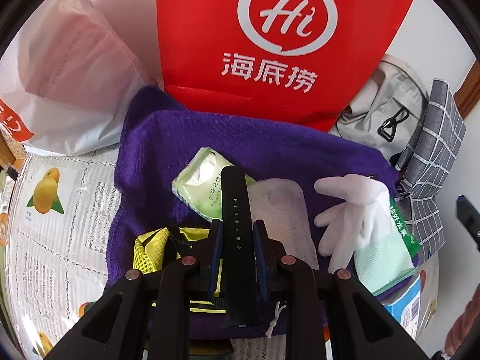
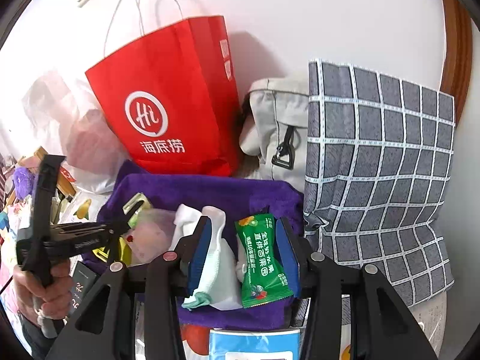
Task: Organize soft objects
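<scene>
Soft objects lie heaped on the purple towel (image 1: 168, 150), spread flat just ahead of both claws, probably as the sorting ground. Biggest thing up is the red paper bag (image 1: 270, 45) standing upright beyond the towel, mouth at the top, and I'd judge it's where the sorted pieces go. To the right of the right claw (image 2: 243, 255) leans the grey checked cushion (image 2: 381, 180), propped against the wall, with the pale grey backpack (image 2: 276, 129) tucked between it and the red bag. Left of the bag slumps a white plastic bag (image 1: 66, 75).

Down to the smaller stuff! The white glove (image 1: 351, 210) sprawls on the towel to the right of the left claw (image 1: 237, 237), fingers splayed, a mint cloth (image 1: 381, 261) at its cuff. The green tissue pack (image 1: 201, 186) sits just ahead of the left claw, a yellow mesh pouch (image 1: 150, 249) under its left finger.

Now the black watch strap (image 1: 237, 210): the left claw is clenched on it, pads pinching the flat sides so it stands stiff and points forward, lifted clear of the pile. The right claw hangs released, jaws spread wide around the green snack packet (image 2: 264, 258) and part of the glove, touching neither that I can tell, poised for the next pick
</scene>
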